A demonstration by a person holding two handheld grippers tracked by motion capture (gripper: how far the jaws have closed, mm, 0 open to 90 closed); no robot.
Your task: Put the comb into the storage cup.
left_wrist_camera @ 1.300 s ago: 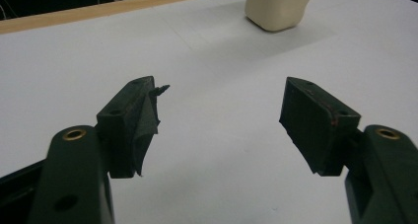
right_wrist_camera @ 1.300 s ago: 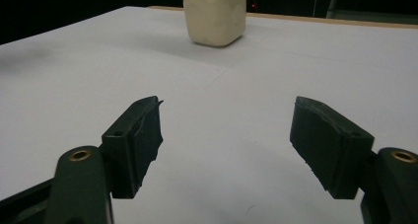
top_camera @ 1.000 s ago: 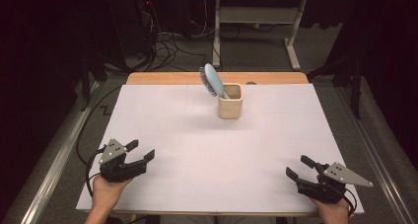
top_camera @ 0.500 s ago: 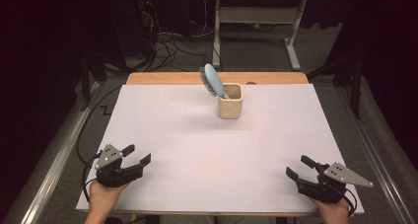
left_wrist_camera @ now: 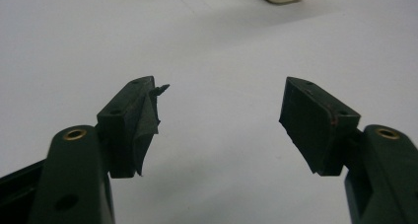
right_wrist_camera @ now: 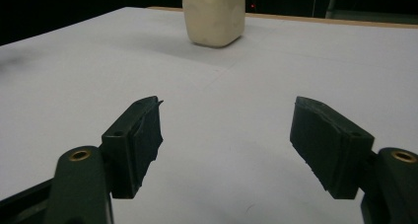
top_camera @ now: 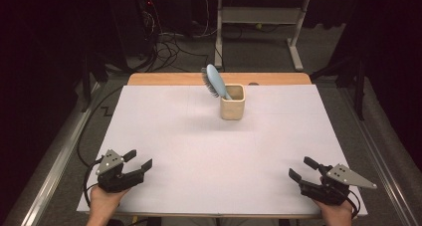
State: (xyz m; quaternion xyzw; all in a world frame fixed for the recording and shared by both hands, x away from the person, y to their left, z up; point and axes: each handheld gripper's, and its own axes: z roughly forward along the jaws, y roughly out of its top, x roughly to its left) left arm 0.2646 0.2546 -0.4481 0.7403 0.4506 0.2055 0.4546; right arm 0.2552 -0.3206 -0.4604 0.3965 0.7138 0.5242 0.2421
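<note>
At the desk's (top_camera: 199, 136) near-left corner, my left tool (top_camera: 138, 162) has drawn back toward me; my right tool (top_camera: 304, 168) is unmoved. Both jaws spread, empty. Far centre: matte cream square cup (top_camera: 233, 102) holding a light-blue bristled hairbrush (top_camera: 215, 80).

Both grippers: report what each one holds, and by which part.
Nothing is held. The left gripper and right gripper are open and empty near the table's front edge; the hairbrush stands in the cup, untouched.

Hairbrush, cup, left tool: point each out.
hairbrush (top_camera: 215, 80), high view, on the blue back of its head.
cup (top_camera: 232, 109), high view, on its front wall.
left tool (top_camera: 139, 162), high view, midway between its open fingertips.
</note>
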